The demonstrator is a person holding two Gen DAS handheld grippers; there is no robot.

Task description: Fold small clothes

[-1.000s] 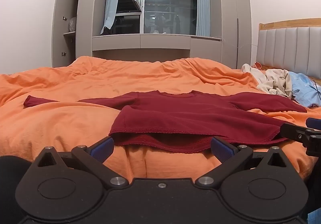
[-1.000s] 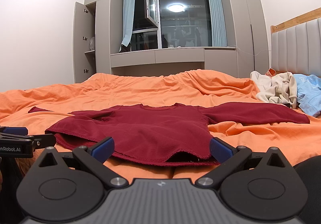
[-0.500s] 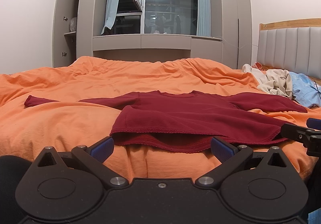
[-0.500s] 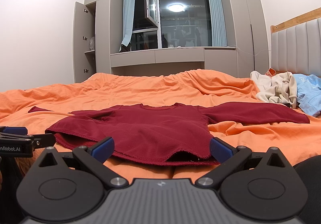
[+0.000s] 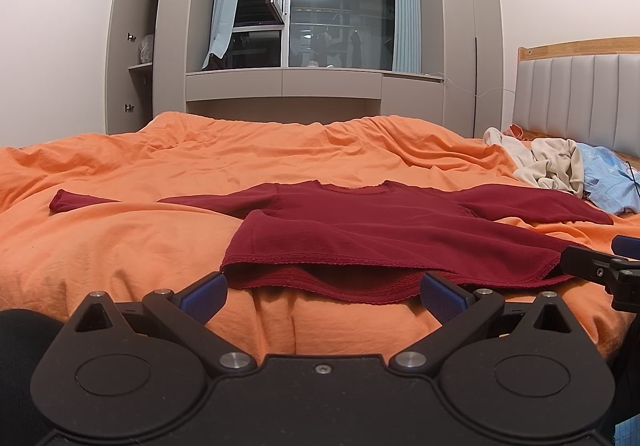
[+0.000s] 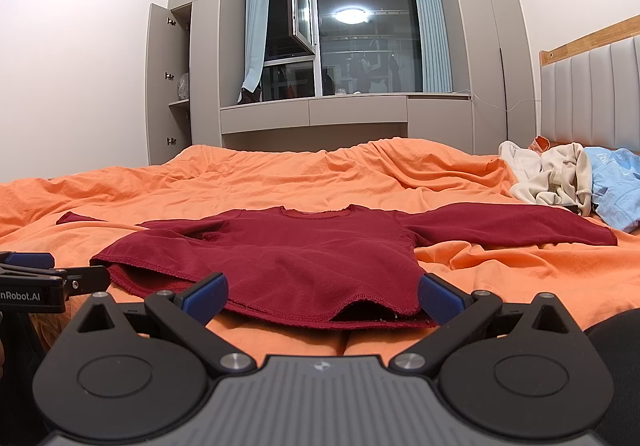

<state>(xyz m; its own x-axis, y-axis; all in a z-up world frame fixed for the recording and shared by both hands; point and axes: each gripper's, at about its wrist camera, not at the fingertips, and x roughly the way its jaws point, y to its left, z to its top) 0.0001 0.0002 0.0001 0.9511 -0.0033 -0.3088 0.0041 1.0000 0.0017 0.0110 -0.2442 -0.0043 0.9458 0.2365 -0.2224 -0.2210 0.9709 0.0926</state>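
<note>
The left gripper (image 5: 322, 292) had its blue fingers (image 5: 204, 292) wide apart, with nothing between them. The right gripper (image 6: 322, 292) had its fingers (image 6: 440, 296) wide apart too, and held nothing. Both sat low, just in front of the shirt's bottom edge. The red shirt (image 5: 392, 230) lay flat on the orange bed (image 5: 120, 246). Its neck pointed away, toward the window (image 5: 316, 10). Its sleeves stretched out left and right, so it was longest side to side. A pile of clothes (image 6: 560, 178) lay far right, near the headboard (image 6: 592, 94).
</note>
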